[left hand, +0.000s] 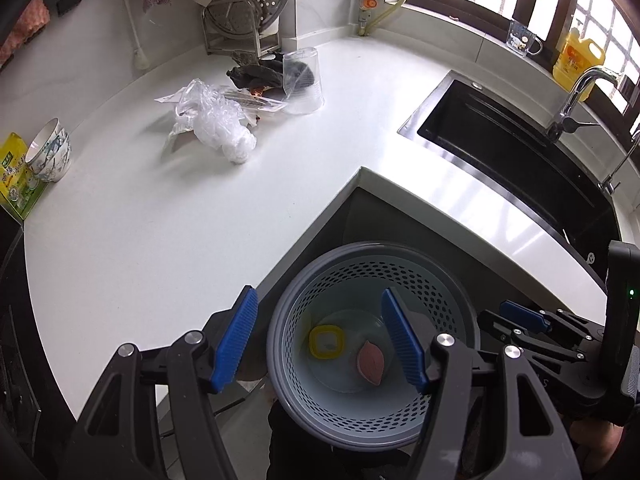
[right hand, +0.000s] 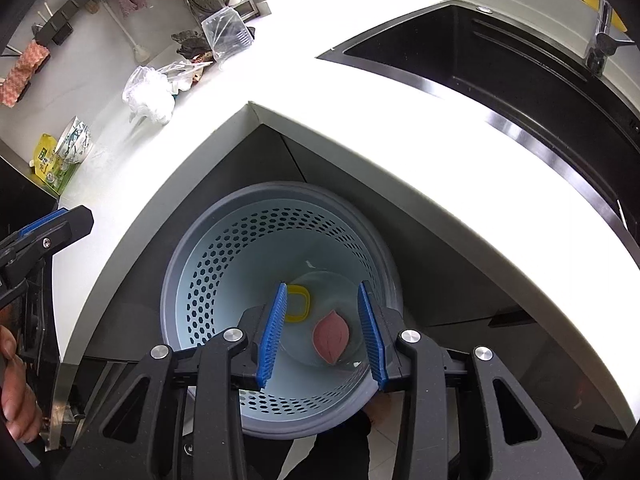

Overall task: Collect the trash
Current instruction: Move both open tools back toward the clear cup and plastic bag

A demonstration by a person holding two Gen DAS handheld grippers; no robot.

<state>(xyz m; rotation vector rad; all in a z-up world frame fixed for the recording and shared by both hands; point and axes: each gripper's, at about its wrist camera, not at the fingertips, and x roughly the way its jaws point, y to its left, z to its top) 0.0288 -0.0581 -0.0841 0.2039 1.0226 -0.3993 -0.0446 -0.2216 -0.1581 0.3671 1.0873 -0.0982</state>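
Left wrist view
Left gripper (left hand: pixel 320 344): ribbed blue pads on black arms, jaws wide apart, nothing between them; it hangs over the bin.
Bin (left hand: pixel 456 300): round grey plastic, wall pierced with small holes, smooth floor; stands on the floor in the inner corner of the counter.
In bin: a clear lid (left hand: pixel 344 316) lying flat, a yellow ring (left hand: pixel 327 342), a pink leaf-shaped piece (left hand: pixel 371 362).
Counter (left hand: pixel 160 240): smooth white, L-shaped, sharp inner corner just above the bin rim; broad bare stretch at left.
Trash (left hand: pixel 216 120): crinkled clear bags, dark scraps and an upturned clear cup (left hand: pixel 304 80), well apart from the bin.
Sink (left hand: pixel 516 156): black, steel-edged, at right.

Right wrist view
Right gripper (right hand: pixel 323 334): blue ribbed pads half apart, gripping nothing, above the bin (right hand: pixel 192 272).
Counter edge (right hand: pixel 224 136): curves round the bin, close to its rim.
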